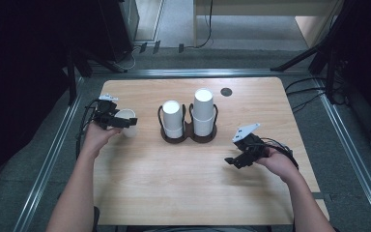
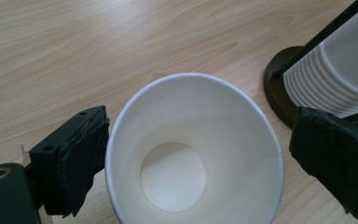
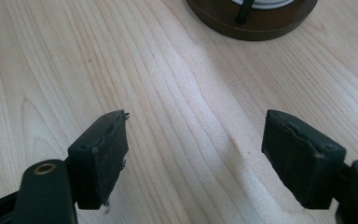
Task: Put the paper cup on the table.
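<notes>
The left tongs (image 2: 193, 154) stand wide, one jaw on each side of a white paper cup (image 2: 193, 154). One jaw touches the cup; the other sits just off it. The cup (image 1: 128, 121) is near the left edge of the tabletop (image 1: 174, 183). The right tongs (image 3: 196, 154) are wide too, holding nothing, low over bare wood. The cup holder (image 1: 189, 135) stands between both hands.

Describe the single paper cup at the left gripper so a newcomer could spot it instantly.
Start at the wooden table and find the dark two-ring cup holder at its middle, with two upside-down stacks of white cups. Left of it, between the left gripper's jaws, is a single white paper cup. Unlike the stacks, it stands alone, outside the holder.
</notes>
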`<action>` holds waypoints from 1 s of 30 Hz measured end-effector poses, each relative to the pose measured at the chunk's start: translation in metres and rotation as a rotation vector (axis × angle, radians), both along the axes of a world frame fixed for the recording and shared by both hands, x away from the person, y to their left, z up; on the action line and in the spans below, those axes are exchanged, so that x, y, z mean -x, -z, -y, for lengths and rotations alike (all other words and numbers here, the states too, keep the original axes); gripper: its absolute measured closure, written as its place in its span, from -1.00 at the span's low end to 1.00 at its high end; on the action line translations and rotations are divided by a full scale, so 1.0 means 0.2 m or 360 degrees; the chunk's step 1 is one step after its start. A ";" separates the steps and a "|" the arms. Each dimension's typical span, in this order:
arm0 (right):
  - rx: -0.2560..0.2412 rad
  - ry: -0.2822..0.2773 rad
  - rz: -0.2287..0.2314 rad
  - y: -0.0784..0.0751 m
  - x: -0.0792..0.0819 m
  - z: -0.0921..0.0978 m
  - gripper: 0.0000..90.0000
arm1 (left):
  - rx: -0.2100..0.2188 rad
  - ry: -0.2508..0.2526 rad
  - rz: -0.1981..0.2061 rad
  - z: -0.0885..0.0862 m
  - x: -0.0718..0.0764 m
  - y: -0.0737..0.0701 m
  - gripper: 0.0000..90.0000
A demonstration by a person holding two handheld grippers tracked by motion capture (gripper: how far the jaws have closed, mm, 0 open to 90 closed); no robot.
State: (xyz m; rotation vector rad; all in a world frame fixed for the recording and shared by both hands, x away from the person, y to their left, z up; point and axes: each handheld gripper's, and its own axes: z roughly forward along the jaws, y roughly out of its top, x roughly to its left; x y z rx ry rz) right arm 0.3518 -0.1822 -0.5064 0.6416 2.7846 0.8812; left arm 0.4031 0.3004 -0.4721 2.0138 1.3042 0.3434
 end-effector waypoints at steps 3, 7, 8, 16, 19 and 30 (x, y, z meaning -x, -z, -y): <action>-0.0017 0.0001 -0.0001 0.00 0.00 0.00 -0.49 | 0.0024 0.0001 0.0012 -0.01 0.01 -0.02 -0.91; -0.0017 -0.0011 -0.0007 0.00 -0.01 -0.01 -0.49 | 0.0028 -0.0011 0.0014 -0.01 0.02 -0.04 -0.92; -0.0011 -0.0013 -0.0004 0.00 -0.01 -0.01 -0.49 | 0.0034 -0.0014 0.0012 -0.01 0.02 -0.05 -0.94; -0.0013 -0.0060 -0.0002 0.00 -0.02 -0.02 -0.49 | 0.0027 -0.0016 0.0029 -0.01 0.07 -0.13 -0.94; -0.0009 -0.0070 0.0004 0.00 -0.02 -0.03 -0.49 | 0.0040 -0.0016 0.0053 -0.02 0.09 -0.16 -0.94; 0.0003 -0.0071 0.0017 -0.01 -0.01 -0.03 -0.49 | 0.0080 0.0013 0.0050 0.00 0.14 -0.21 -0.89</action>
